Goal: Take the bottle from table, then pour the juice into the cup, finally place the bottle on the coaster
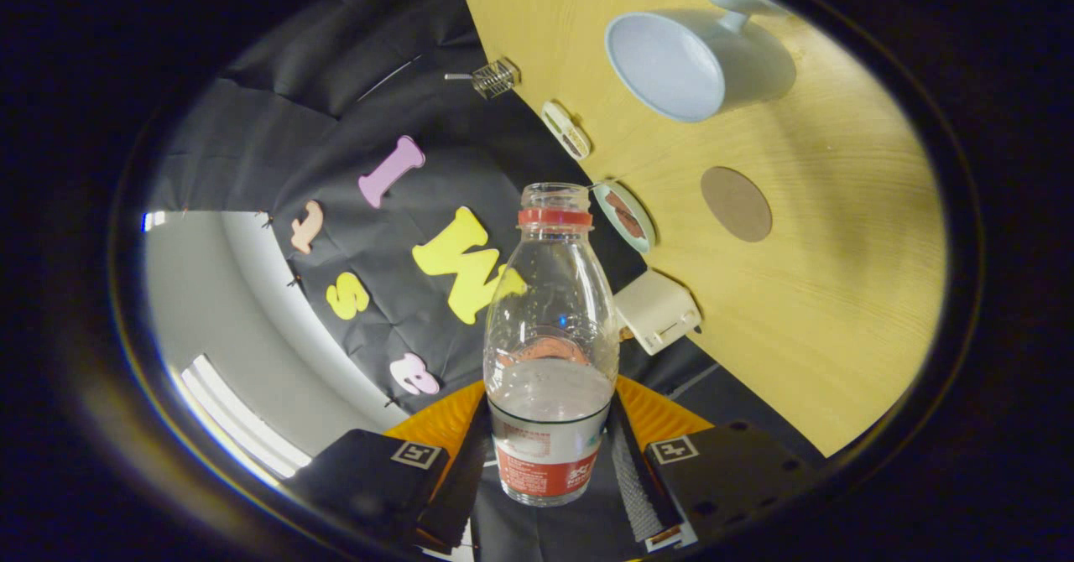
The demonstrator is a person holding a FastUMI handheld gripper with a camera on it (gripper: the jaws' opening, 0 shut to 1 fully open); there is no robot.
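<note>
Gripper (pixel 550 453) jaws are pressing both sides of the uncapped, part-filled bottle (pixel 551 335), lifting and tilting it off the surface (pixel 839 310) for pouring into the cup (pixel 671 63) beyond the coaster (pixel 736 203).

1. The bottle (pixel 550 344) hides the inner faces of the jaws at the lower centre, so contact on its label band cannot be confirmed.
2. The cup (pixel 684 59) at the upper right has its handle partly cut by the view's rim.
3. Small items along the counter (pixel 839 294) edge are too small to identify.
4. The bottle's label print is blurred.
</note>
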